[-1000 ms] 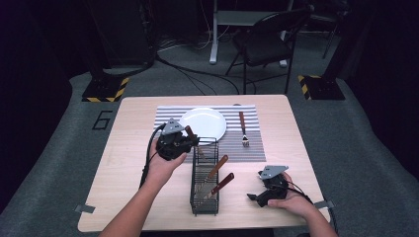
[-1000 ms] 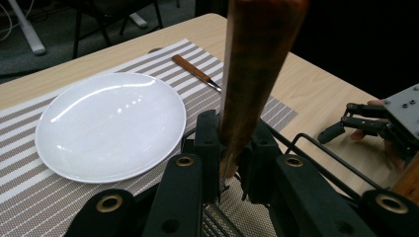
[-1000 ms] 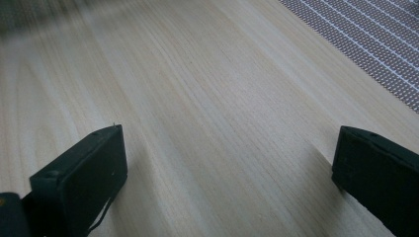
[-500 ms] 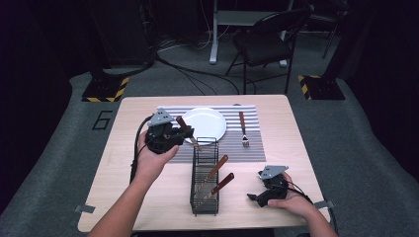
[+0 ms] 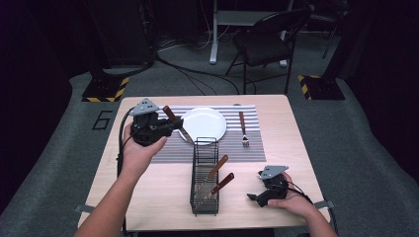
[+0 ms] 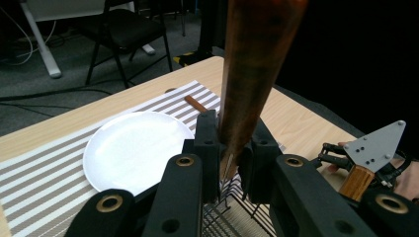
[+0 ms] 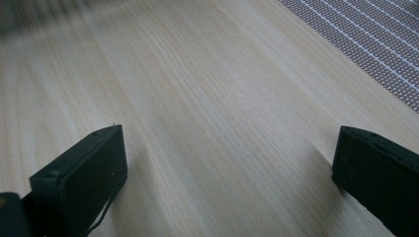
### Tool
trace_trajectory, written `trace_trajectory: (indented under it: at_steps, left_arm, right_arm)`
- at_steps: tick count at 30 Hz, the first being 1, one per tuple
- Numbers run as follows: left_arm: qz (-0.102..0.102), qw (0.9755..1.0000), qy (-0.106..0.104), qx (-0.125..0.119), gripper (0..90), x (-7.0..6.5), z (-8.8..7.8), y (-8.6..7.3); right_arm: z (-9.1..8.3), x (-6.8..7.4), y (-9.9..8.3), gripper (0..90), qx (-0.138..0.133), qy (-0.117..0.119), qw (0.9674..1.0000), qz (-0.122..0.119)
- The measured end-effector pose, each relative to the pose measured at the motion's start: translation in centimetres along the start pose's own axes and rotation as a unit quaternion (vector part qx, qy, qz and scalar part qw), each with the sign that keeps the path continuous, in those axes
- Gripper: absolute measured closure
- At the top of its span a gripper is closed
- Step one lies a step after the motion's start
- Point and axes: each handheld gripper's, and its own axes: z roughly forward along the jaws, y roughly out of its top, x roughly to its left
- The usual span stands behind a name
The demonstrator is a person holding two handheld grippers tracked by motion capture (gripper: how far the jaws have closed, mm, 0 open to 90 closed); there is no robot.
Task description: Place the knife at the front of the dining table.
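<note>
1. Left claw (image 5: 170, 127) is clamped on a wood-handled knife (image 5: 174, 120), held off the tabletop at about 10 o'clock from the wire caddy (image 5: 205, 175). In the left gripper view the brown handle stands up between the jaws w/ the blade running down toward the rack wires.
2. Right claw (image 5: 253, 197) rests low at approx 4 o'clock on the tabletop (image 5: 286, 143), jaws apart, nothing between them; the right gripper view has bare wood under the gap.
3. Progress, my read: looks like a place setting being laid from the caddy. The plate (image 5: 203, 124) sits mid-placemat (image 5: 257, 148), and a fork (image 5: 243, 129) already lies at 3 o'clock of the plate. The knife is out of the caddy but not yet laid down.
4. Left to do: set this knife beside the plate, prob on the free 9 o'clock side. Two more handled utensils (image 5: 216, 177) lean in the caddy; can't tell what kind, or if they're needed.
5. In the way: the plate rim is just beside the knife tip, and the caddy's tall wire edge stands at 6 o'clock of the plate, close to the blade's path.
6. Around: a folding chair (image 5: 267, 44) and floor cables at 12 o'clock beyond the tabletop, well apart, no bother.
</note>
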Motion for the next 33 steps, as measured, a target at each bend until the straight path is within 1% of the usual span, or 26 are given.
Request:
trace_trajectory:
  at_steps: [2,3,4,9,11,12,14,15,16,17,18,19,20,21,22,23,25,26,27,28,29,30,31,32,33]
  left_arm:
    - [0.000,1.0000,0.004,0.000,79.9,0.2,-0.3,0.2]
    - [0.005,1.0000,0.009,0.000,79.9,0.5,-0.6,0.4]
    - [0.005,1.0000,0.009,0.000,79.9,0.5,-0.6,0.4]
    - [0.004,0.9997,0.023,-0.002,79.9,1.3,-1.3,0.5]
    - [-0.001,0.9995,0.031,-0.002,80.0,1.9,-1.5,0.3]
    - [-0.001,0.9995,0.031,-0.002,80.0,1.9,-1.5,0.3]
    - [-0.012,0.9989,0.044,-0.003,80.0,2.7,-1.6,0.0]
    - [-0.015,0.9988,0.046,-0.002,80.0,2.9,-1.5,-0.2]
    - [-0.015,0.9988,0.046,-0.002,80.0,2.9,-1.5,-0.2]
    - [-0.022,0.9983,0.053,0.000,80.0,3.5,-1.4,-0.6]
    - [-0.022,0.9983,0.053,0.000,80.0,3.5,-1.4,-0.6]
    - [-0.028,0.9980,0.056,0.003,80.0,3.9,-1.3,-0.9]
    - [-0.028,0.9980,0.056,0.003,80.0,3.9,-1.3,-0.9]
    - [-0.034,0.9975,0.061,0.003,80.0,4.4,-1.0,-1.3]
    - [-0.034,0.9975,0.061,0.003,80.0,4.4,-1.0,-1.3]
    - [-0.040,0.9969,0.067,0.006,80.0,4.9,-0.8,-1.7]
    - [-0.046,0.9963,0.071,0.008,80.0,5.3,-0.7,-2.0]
    - [-0.046,0.9963,0.071,0.008,80.0,5.3,-0.7,-2.0]
    - [-0.050,0.9957,0.077,0.009,80.1,5.7,-0.5,-2.4]
    - [-0.050,0.9957,0.077,0.009,80.0,5.7,-0.5,-2.4]
    - [-0.050,0.9953,0.082,0.011,80.0,6.0,-0.4,-2.7]
    - [-0.052,0.9947,0.087,0.013,80.1,6.2,-0.3,-2.9]
    - [-0.054,0.9936,0.097,0.019,80.1,6.6,-0.1,-3.3]
    - [-0.054,0.9936,0.097,0.019,80.1,6.6,-0.1,-3.3]
    - [-0.059,0.9924,0.106,0.025,80.1,7.1,0.2,-3.9]
  right_arm:
    - [0.0,0.0,0.0,0.0,0.000,0.000,1.0000,0.000]
    - [0.0,0.0,0.0,0.0,0.000,0.000,1.0000,0.001]
    - [0.0,0.0,0.0,0.0,0.000,0.000,1.0000,0.001]
    - [0.0,0.0,0.0,0.0,0.000,0.000,1.0000,0.000]
    - [0.0,0.0,0.0,0.0,0.000,0.000,1.0000,0.000]
    - [0.0,0.0,0.0,0.0,0.000,0.000,1.0000,0.000]
    - [0.0,0.0,0.0,0.0,0.000,0.000,1.0000,0.000]
    - [0.0,0.0,0.0,0.0,0.000,0.000,1.0000,0.000]
    - [0.0,0.0,0.0,0.0,0.000,0.000,1.0000,0.000]
    - [0.0,0.0,0.0,0.0,0.000,0.000,1.0000,0.000]
    - [0.0,0.0,0.0,0.0,0.000,0.000,1.0000,0.000]
    - [0.0,0.0,0.0,0.0,0.000,0.000,1.0000,0.000]
    - [0.0,0.0,0.0,0.0,0.000,0.000,1.0000,0.000]
    - [0.0,0.0,0.0,0.0,0.000,0.000,1.0000,0.000]
    - [0.0,0.0,0.0,0.0,0.000,0.000,1.0000,0.000]
    - [0.0,0.0,0.0,0.0,0.000,0.000,1.0000,0.000]
    - [0.0,0.0,0.0,0.0,0.000,0.000,1.0000,0.000]
    - [0.0,0.0,0.0,0.0,0.000,0.000,1.0000,0.000]
    - [0.0,0.0,0.0,0.0,0.000,0.000,1.0000,0.000]
    - [0.0,0.0,0.0,0.0,0.000,0.000,1.0000,0.000]
    - [0.0,0.0,0.0,0.0,0.000,0.000,1.0000,0.000]
    - [0.0,0.0,0.0,0.0,0.000,0.000,1.0000,0.000]
    - [0.0,0.0,0.0,0.0,0.000,0.000,1.0000,0.000]
    - [0.0,0.0,0.0,0.0,0.000,0.000,1.0000,0.000]
    - [0.0,0.0,0.0,0.0,0.000,0.000,1.0000,0.000]
